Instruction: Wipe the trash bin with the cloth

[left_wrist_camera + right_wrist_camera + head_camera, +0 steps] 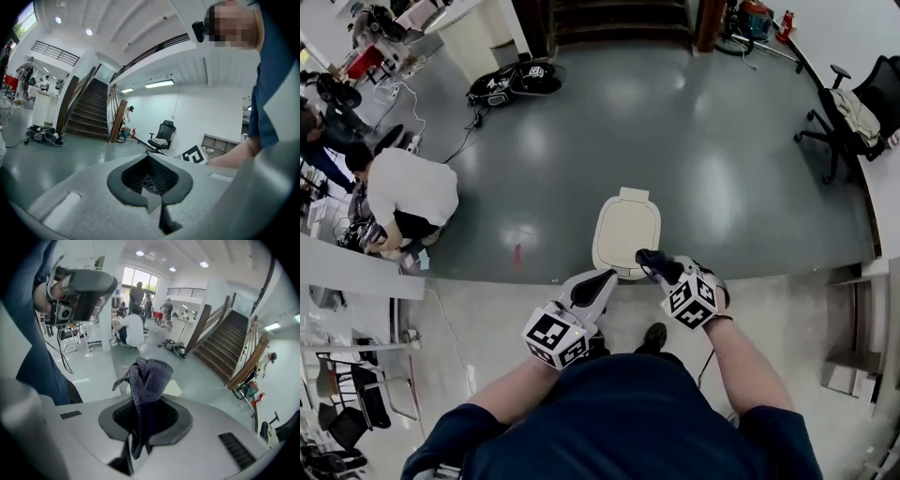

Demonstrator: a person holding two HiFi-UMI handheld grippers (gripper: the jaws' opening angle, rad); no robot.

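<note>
The trash bin (626, 230), cream with its lid shut, stands on the grey floor (731, 141) in the middle of the scene, just beyond both grippers. The right gripper (662, 269) is clamped on the cloth (149, 376), a dark grey-blue towel whose bunched end sticks up past the jaw tips. In the head view the cloth lies over the near right edge of the bin's lid; it seems to hover rather than touch, though the angle does not settle this. The left gripper (605, 279) has its jaws together with nothing between them (its own view looks out over the floor towards a staircase (89, 110)). It sits just left of the right one, at the near edge of the bin. To the far left a person in a white shirt (414, 187) crouches on the floor, and an office chair (853, 112) stands far right, well apart from the bin.
</note>
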